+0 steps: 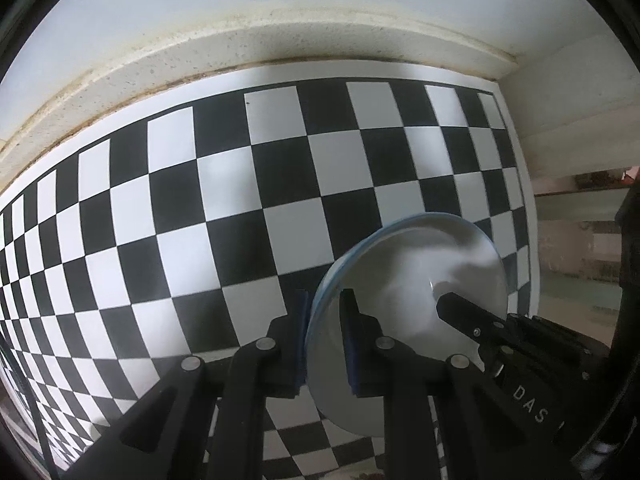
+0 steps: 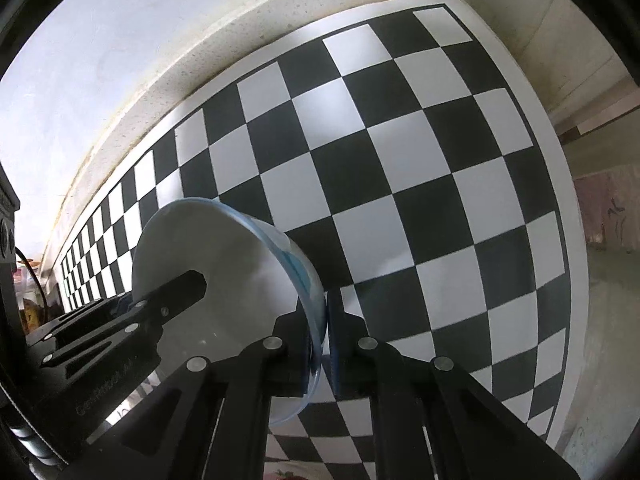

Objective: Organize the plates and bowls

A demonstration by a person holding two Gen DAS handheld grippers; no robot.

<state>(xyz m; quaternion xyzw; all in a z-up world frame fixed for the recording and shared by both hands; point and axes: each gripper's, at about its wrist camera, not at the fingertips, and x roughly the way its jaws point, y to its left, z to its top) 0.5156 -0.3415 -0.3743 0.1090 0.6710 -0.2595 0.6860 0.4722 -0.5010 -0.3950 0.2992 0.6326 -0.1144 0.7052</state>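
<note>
A white plate with a blue rim (image 1: 404,272) is held on edge above the checkered surface. My left gripper (image 1: 324,340) is shut on its rim at one side. My right gripper (image 2: 320,336) is shut on the same plate (image 2: 224,248) at the opposite side of the rim. The right gripper's finger (image 1: 460,312) shows across the plate in the left wrist view. The left gripper's finger (image 2: 176,292) shows across the plate in the right wrist view. No bowls are in view.
A black-and-white checkered mat (image 1: 224,208) covers the counter below; it also shows in the right wrist view (image 2: 420,168). A speckled cream ledge (image 1: 256,44) and a pale wall run along its far side. The mat's right edge (image 2: 568,240) borders a lower floor area.
</note>
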